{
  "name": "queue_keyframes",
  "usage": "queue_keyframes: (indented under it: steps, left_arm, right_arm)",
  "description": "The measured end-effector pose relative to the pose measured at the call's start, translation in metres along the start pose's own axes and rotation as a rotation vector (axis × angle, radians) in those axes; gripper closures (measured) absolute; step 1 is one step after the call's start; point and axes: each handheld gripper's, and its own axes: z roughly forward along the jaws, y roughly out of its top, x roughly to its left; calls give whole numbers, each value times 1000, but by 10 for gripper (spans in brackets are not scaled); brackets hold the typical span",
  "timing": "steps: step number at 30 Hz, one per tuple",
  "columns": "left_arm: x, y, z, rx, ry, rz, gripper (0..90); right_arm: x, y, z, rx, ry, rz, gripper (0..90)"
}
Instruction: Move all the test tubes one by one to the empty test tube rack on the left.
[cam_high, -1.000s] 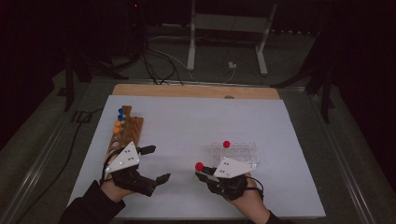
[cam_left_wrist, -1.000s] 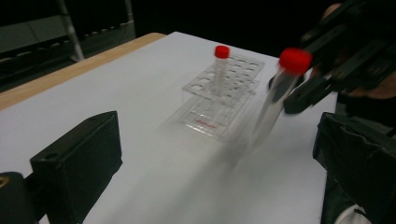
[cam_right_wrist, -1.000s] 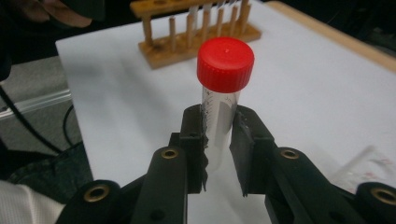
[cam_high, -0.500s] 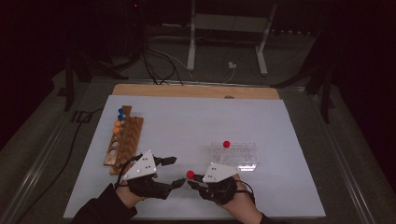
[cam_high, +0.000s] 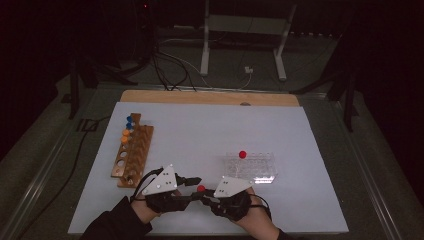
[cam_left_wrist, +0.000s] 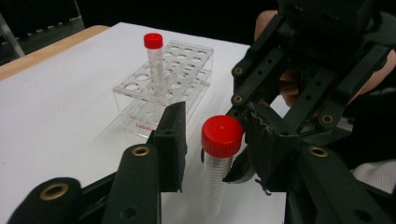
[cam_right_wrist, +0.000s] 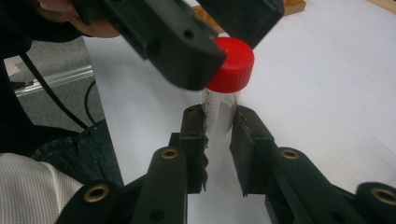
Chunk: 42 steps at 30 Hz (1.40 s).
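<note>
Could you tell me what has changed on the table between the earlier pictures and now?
The left gripper has swung from beside the wooden rack toward the right gripper. Its jaws have just been closing around the red cap of the tube, though the fingers do not yet press it. The right gripper stays shut on the tube. The clear rack and its one tube have not moved.

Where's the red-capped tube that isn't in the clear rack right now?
In the high view the tube is near the front edge, between both grippers: right gripper clamps it, just left of the clear rack.

Small red lettering on clear tube rack (cam_left_wrist: 140, 125), too blurred to read
</note>
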Motion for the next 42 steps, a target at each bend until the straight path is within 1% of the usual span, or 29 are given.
queue_keyframes:
  steps: [5, 7, 12, 13, 15, 16, 19, 21, 22, 24, 27, 30, 32, 35, 37, 38, 40, 42]
  left_arm:
    - [0, -1, 2, 3, -18, 2, 699]
    - [-1, 0, 2, 4, -14, 11, 708]
    - [1, 1, 0, -5, -17, 11, 717]
    - [2, 2, 0, -7, -14, 11, 718]
    - [3, 3, -3, -9, 0, 10, 719]
    - [4, 4, -5, -9, 10, 12, 719]
    - [10, 7, -13, -19, 48, 8, 719]
    - [14, 10, -20, -29, 72, 2, 719]
    - [16, 11, -24, -33, 89, 2, 719]
    - [22, 13, -32, -36, 121, 1, 719]
    - [31, 15, -45, -44, 181, -13, 720]
    - [40, 16, -59, -57, 237, -19, 719]
    - [46, 16, -69, -67, 274, -27, 720]
    - [54, 16, -83, -76, 326, -40, 719]
    - [59, 15, -92, -79, 363, -47, 720]
    - [62, 14, -96, -85, 377, -53, 719]
    - [66, 13, -104, -92, 420, -55, 719]
    - [71, 11, -111, -98, 447, -65, 719]
  right_arm:
    - [1, 1, 0, 0, 4, -4, 750]
    - [1, 1, 0, 0, 7, -4, 749]
    - [0, 1, -1, -19, 6, 2, 744]
    - [0, 1, -1, -23, 7, 5, 736]
    - [-2, 0, -2, -26, 8, 19, 650]
    - [-4, 0, -2, -35, 5, 29, 595]
    - [-8, 0, -7, -54, -15, 41, 474]
    - [-12, 1, -10, -71, -18, 58, 400]
    - [-14, 1, -12, -78, -18, 72, 366]
    - [-16, 1, -16, -103, -37, 78, 305]
    - [-18, 2, -21, -120, -66, 87, 162]
    - [-21, 2, -26, -135, -71, 88, 114]
    - [-22, 2, -29, -141, -75, 87, 31]
    - [-24, 1, -33, -153, -79, 79, 0]
    - [-25, 1, -35, -154, -82, 86, 0]
    - [-26, 1, -37, -164, -82, 90, 0]
    - [-28, 1, -39, -170, -84, 96, 0]
    - [-29, 1, -41, -177, -87, 103, 0]
